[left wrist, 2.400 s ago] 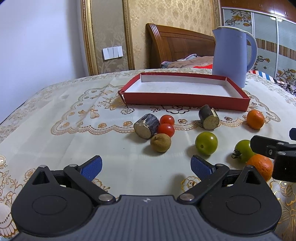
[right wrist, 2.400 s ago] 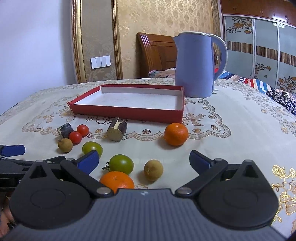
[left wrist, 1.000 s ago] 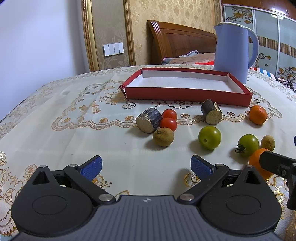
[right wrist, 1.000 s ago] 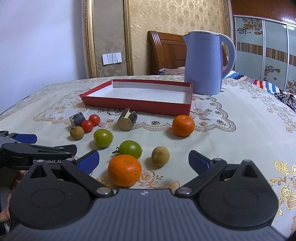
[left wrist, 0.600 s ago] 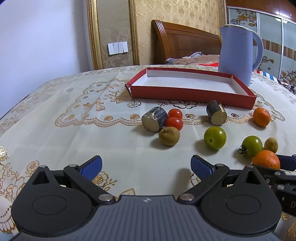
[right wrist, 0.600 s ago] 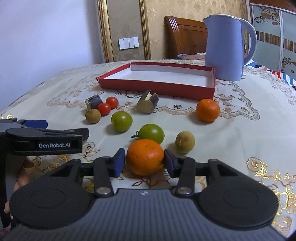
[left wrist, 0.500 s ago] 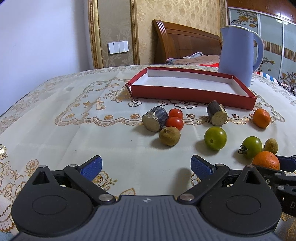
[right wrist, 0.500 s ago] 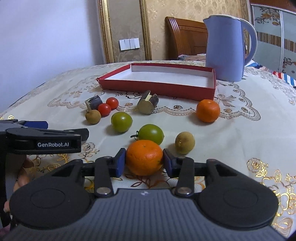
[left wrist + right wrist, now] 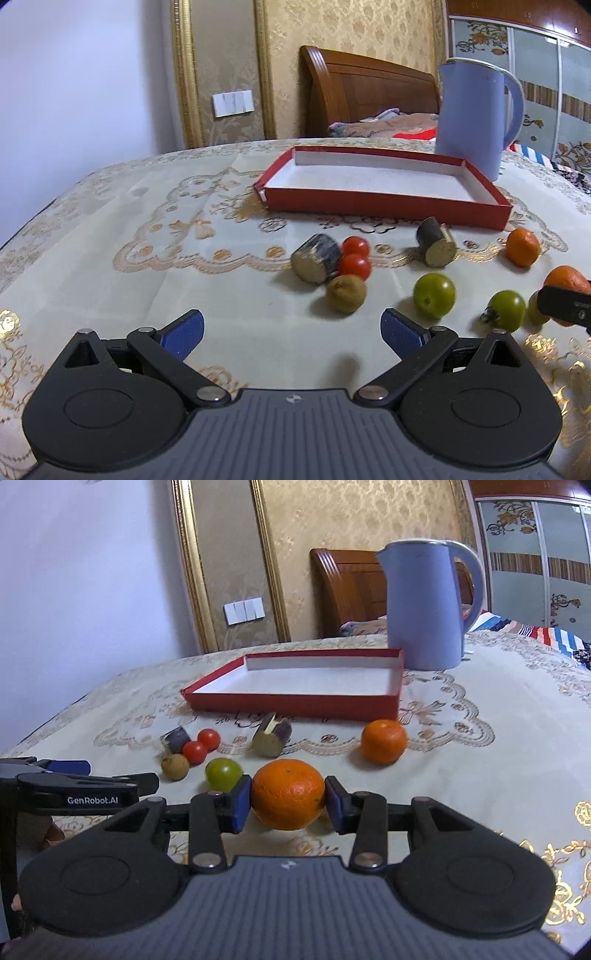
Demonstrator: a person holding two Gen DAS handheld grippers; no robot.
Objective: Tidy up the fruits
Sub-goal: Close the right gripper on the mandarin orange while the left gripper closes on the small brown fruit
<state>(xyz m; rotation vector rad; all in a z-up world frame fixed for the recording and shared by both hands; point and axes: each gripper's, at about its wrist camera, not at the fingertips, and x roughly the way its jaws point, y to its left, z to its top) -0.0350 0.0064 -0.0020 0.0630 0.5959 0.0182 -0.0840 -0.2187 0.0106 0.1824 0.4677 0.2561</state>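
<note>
My right gripper [image 9: 288, 800] is shut on a large orange [image 9: 288, 794] and holds it above the tablecloth; the orange also shows at the right edge of the left wrist view [image 9: 567, 277]. A red tray [image 9: 306, 681] with a white floor lies behind the fruit. On the cloth lie a smaller orange [image 9: 383, 741], a green fruit [image 9: 223, 774], two cherry tomatoes [image 9: 201, 746], a brown fruit [image 9: 175, 766] and two dark cut cylinders [image 9: 271, 734]. My left gripper [image 9: 291, 330] is open and empty, short of the brown fruit [image 9: 346, 290].
A blue kettle [image 9: 430, 603] stands behind the tray's right corner. A second green fruit with a stem [image 9: 508, 310] lies by the right gripper. A wooden headboard [image 9: 369, 92] and wall stand beyond the table's far edge.
My right gripper has lifted the orange off the cloth and moved it forward toward the tray. The left gripper has stayed open and edged slightly forward.
</note>
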